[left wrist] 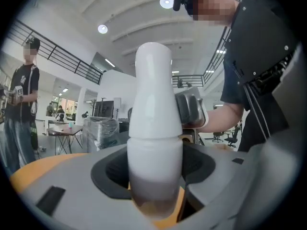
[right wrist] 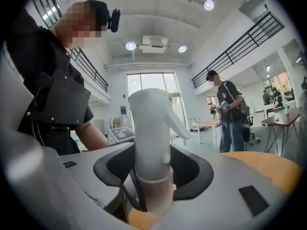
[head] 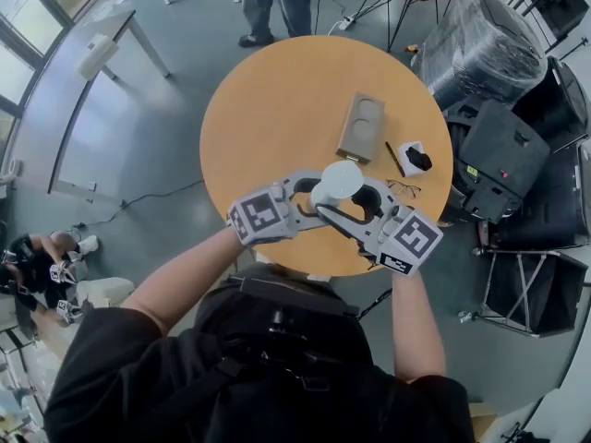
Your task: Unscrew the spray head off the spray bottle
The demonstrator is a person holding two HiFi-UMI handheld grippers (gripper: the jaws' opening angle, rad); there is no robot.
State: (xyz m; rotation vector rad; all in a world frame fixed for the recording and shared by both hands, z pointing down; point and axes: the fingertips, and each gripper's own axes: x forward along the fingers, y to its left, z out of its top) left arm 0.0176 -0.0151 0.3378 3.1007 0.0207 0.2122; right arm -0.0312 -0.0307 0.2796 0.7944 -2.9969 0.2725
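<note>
The spray bottle (left wrist: 154, 162) is held upright over the near part of the round table (head: 277, 109), and its body is clamped between the 2 jaws of the left gripper (left wrist: 156, 198). The spray head (right wrist: 151, 123) is seen seated on the bottle with its nozzle turned to one side. The collar (right wrist: 153, 186) beneath it is closely flanked by the 2 jaws of the right gripper (right wrist: 152, 200), which are kept slightly apart, a thin strip of table being visible beside 1 pad.
</note>
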